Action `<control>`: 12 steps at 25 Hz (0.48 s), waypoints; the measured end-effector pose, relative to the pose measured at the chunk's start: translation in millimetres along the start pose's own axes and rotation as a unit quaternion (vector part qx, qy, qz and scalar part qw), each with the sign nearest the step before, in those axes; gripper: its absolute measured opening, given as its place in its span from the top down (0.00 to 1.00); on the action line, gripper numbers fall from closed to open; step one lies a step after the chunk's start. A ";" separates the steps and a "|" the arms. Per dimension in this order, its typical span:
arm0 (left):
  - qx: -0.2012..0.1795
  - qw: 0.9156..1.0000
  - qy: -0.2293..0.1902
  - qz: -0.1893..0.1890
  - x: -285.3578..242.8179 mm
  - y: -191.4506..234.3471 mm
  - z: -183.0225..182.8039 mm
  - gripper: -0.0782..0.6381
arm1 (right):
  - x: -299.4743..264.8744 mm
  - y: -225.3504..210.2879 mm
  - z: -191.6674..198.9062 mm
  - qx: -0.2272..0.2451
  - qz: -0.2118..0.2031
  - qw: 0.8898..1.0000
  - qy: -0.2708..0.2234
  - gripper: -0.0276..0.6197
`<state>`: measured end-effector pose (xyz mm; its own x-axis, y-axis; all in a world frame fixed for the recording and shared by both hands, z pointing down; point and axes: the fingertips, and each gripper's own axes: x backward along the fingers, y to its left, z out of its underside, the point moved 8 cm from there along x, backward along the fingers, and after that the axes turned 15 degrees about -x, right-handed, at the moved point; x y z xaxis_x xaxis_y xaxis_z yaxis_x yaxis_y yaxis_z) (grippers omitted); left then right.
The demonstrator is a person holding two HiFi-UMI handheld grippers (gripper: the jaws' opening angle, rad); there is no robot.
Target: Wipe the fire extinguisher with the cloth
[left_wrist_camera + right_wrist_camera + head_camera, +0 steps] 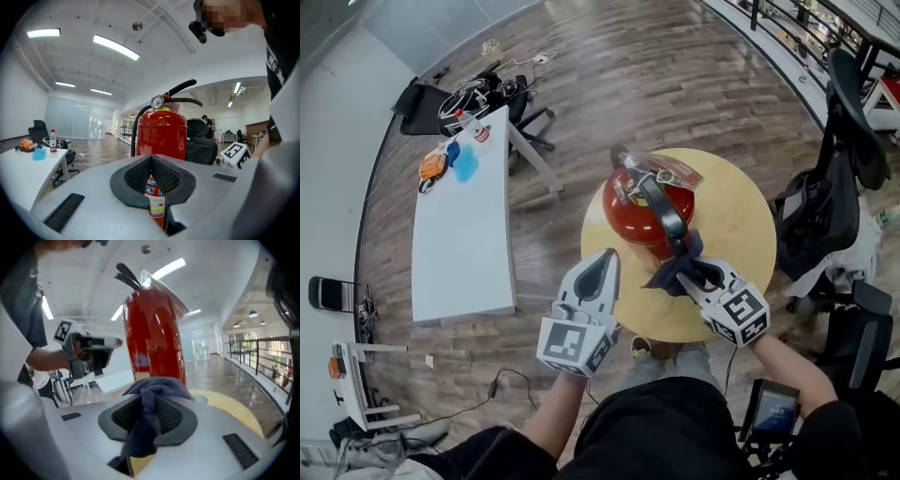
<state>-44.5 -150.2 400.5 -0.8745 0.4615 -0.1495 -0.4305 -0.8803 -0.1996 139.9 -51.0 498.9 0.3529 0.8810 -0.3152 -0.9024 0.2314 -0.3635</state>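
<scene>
A red fire extinguisher (639,214) with a black handle and hose stands upright on the round yellow table (741,230). My left gripper (607,259) sits just left of it near the table's front edge, jaws shut and empty. In the left gripper view the extinguisher (161,131) rises straight ahead beyond the left gripper (152,161). My right gripper (696,272) is shut on a dark blue cloth (677,265) that bunches against the extinguisher's front right side. The right gripper view shows the cloth (157,385) pinched in the right gripper (149,405), with the extinguisher (152,338) just beyond it.
A long white table (464,239) stands to the left with a bottle (473,127) and small blue and orange items at its far end. Black office chairs (825,202) crowd the right side. A small screen (773,408) sits near my right arm. Wooden floor surrounds the table.
</scene>
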 end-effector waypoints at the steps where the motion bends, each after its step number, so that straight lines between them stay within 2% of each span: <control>1: 0.000 1.000 -0.006 0.007 3.0 1.2 0.3 0.86 | 9.0 11.1 -20.4 0.022 -0.007 1.000 -0.019 0.80; 4: 0.001 0.999 -0.025 0.026 14.5 6.5 -0.1 0.86 | 33.1 47.2 -80.7 0.071 -0.017 0.995 -0.074 0.80; 7: 0.010 0.998 -0.051 0.042 28.5 14.6 -4.2 0.86 | 47.5 81.2 -129.2 0.077 0.005 0.992 -0.104 0.80; 10: 0.012 0.996 -0.072 0.049 44.0 24.2 -8.8 0.86 | 46.0 111.8 -144.5 0.071 0.033 0.990 -0.118 0.80; 12: 0.011 0.995 -0.081 0.054 53.4 30.5 -8.0 0.86 | 32.7 124.6 -138.7 0.059 0.049 0.991 -0.111 0.80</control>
<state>-102.6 -151.5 378.7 -0.9395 0.3423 -0.0105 -0.3357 -0.9266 -0.1696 73.3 -50.6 321.7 0.2116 0.9675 -0.1381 -0.9565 0.1760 -0.2325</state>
